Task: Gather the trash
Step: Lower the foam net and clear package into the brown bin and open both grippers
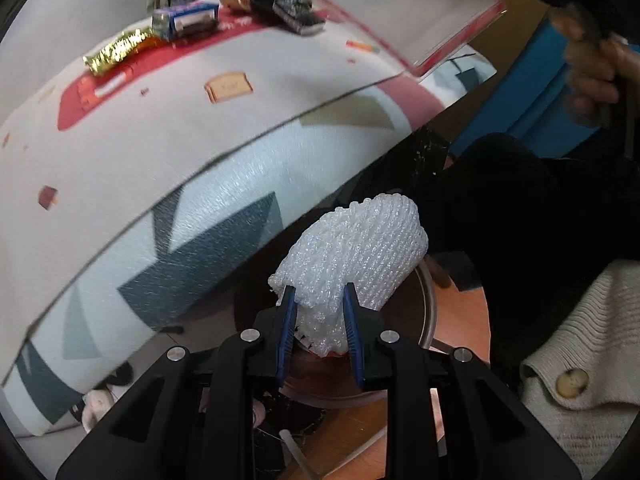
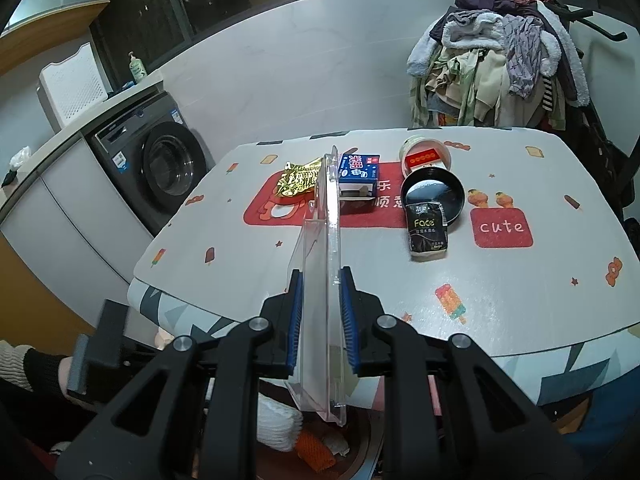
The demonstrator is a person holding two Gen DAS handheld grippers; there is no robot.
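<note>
Left gripper [image 1: 320, 300] clamped on a wad of white foam netting [image 1: 356, 248], blue pads pressed into its lower end, held over a round bin [image 1: 426, 300] on the floor just off the table's edge. Right gripper [image 2: 320, 304] closed on a clear plastic tray [image 2: 322, 264], gripped edge-on and upright, its far end reaching over the table [image 2: 500, 292], its near end hanging past the table edge above the bin. Seen from the right wrist, down in the bin: more white netting [image 2: 278, 424] and an orange piece [image 2: 316, 454] beside it. Still on the table, well beyond the tray: gold wrapper [image 2: 298, 180], blue milk carton [image 2: 358, 178] just right of it, tipped paper cup [image 2: 426, 156], black round lid [image 2: 434, 196] and a black tissue pack [image 2: 427, 232] touching the lid's front edge. Washing machine [image 2: 156, 164] to the left of the table, heap of clothes [image 2: 500, 60] behind it. Hand [image 2: 66, 376] and knit sleeve [image 2: 12, 364] low at the left in the right wrist view.
</note>
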